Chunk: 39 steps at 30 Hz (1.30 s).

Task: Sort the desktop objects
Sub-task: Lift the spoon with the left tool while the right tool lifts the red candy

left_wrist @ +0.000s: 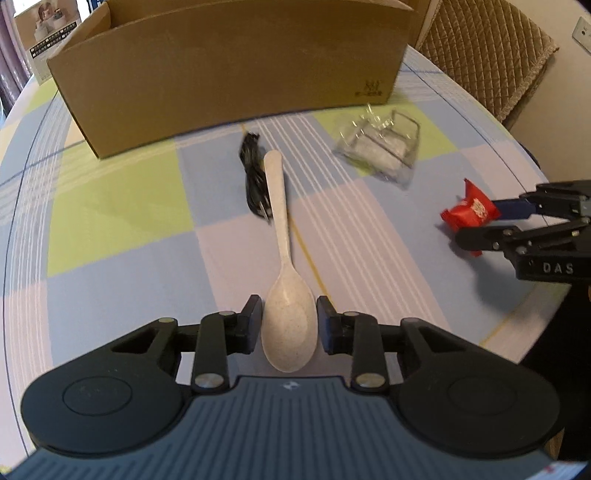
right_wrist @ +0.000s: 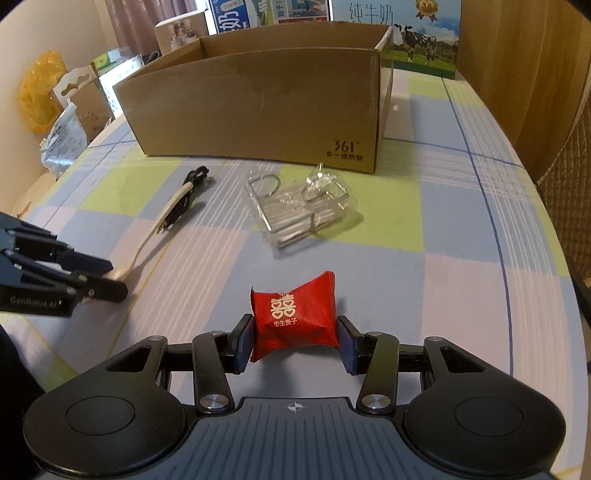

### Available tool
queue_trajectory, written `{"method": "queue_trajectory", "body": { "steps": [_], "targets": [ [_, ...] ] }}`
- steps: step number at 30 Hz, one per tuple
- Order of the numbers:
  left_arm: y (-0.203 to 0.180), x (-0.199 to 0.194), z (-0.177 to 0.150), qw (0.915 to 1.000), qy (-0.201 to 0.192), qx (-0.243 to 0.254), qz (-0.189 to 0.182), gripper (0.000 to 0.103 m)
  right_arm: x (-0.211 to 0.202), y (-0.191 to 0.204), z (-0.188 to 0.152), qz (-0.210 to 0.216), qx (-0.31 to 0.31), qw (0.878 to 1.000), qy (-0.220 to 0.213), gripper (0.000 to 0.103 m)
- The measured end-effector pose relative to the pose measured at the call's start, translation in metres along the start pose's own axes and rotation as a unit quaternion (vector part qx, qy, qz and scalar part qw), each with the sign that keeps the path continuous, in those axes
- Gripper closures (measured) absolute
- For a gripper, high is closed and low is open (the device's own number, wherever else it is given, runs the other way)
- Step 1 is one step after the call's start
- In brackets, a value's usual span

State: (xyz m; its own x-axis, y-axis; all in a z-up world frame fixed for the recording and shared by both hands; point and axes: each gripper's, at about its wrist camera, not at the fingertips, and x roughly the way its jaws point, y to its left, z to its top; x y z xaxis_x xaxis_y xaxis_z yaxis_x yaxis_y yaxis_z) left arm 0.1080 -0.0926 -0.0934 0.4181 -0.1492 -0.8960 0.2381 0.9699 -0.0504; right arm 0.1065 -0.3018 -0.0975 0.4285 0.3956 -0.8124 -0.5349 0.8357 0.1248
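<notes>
You are working at a rounded table (right_wrist: 461,229) covered by a checked cloth of pale blue, lilac and green squares. A chair with a quilted tan cover (left_wrist: 491,55) stands at its far right, against a cream wall (left_wrist: 569,85). Beyond the far edge stand milk cartons printed with cows (right_wrist: 421,40), and at far left a yellow bag (right_wrist: 40,92) beside a mauve curtain (right_wrist: 129,26).

A quilted tan chair back (left_wrist: 491,55) stands past the far right edge of the checked tablecloth (right_wrist: 461,236). Behind the table, milk cartons printed with cows on grass (right_wrist: 424,40) line the back, with a small white carton (right_wrist: 181,33) to their left. Off the left edge sit a yellow plastic bag (right_wrist: 40,92) and a clear printed pouch (right_wrist: 62,136)
</notes>
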Motion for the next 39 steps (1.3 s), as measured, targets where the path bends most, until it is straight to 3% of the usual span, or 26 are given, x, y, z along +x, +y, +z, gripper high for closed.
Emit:
{"method": "queue_trajectory", "body": {
  "steps": [3, 5, 7, 12, 15, 17, 19, 26, 32, 36, 39],
  "targets": [
    [-0.007, 0.0, -0.005, 0.9999, 0.004, 0.013, 0.009, 0.076, -0.001, 0.0, -0.005, -0.001, 0.003, 1.0, 0.002, 0.059],
    [-0.008, 0.0, -0.006, 0.9999, 0.005, 0.007, 0.009, 0.064, -0.002, 0.0, -0.007, -0.001, 0.004, 1.0, 0.001, 0.059],
    [-0.008, 0.0, -0.007, 0.9999, 0.007, 0.005, 0.011, 0.061, -0.002, 0.0, -0.008, 0.001, 0.004, 1.0, 0.001, 0.058],
    [-0.008, 0.001, -0.01, 0.9999, 0.007, 0.001, 0.012, 0.06, -0.002, 0.0, -0.008, 0.002, 0.003, 1.0, 0.001, 0.053],
    [-0.008, 0.001, -0.01, 0.9999, 0.005, 0.001, 0.014, 0.063, -0.001, 0.0, -0.008, -0.002, 0.003, 1.0, 0.0, 0.047],
    [-0.008, 0.001, -0.011, 0.9998, 0.003, 0.002, 0.017, 0.076, -0.001, 0.0, -0.008, -0.003, 0.003, 1.0, -0.001, 0.041],
    [-0.008, 0.0, -0.01, 0.9999, 0.0, 0.0, 0.015, 0.077, 0.0, 0.0, -0.009, -0.005, 0.003, 1.0, -0.001, 0.036],
    [-0.011, 0.001, -0.011, 0.9999, -0.002, 0.006, 0.013, 0.077, 0.003, -0.002, -0.007, -0.007, 0.008, 1.0, -0.008, 0.035],
    [-0.011, 0.001, -0.011, 0.9999, -0.003, 0.007, 0.014, 0.077, 0.008, 0.01, -0.005, -0.022, -0.027, 0.999, -0.009, 0.036],
    [-0.011, 0.002, -0.01, 0.9998, -0.004, 0.01, 0.019, 0.076, 0.008, 0.012, -0.005, -0.035, -0.035, 0.999, -0.011, 0.056],
    [-0.011, 0.003, -0.009, 0.9998, -0.004, 0.011, 0.019, 0.076, 0.007, 0.009, -0.004, -0.033, -0.028, 0.999, -0.008, 0.06]
  ]
}}
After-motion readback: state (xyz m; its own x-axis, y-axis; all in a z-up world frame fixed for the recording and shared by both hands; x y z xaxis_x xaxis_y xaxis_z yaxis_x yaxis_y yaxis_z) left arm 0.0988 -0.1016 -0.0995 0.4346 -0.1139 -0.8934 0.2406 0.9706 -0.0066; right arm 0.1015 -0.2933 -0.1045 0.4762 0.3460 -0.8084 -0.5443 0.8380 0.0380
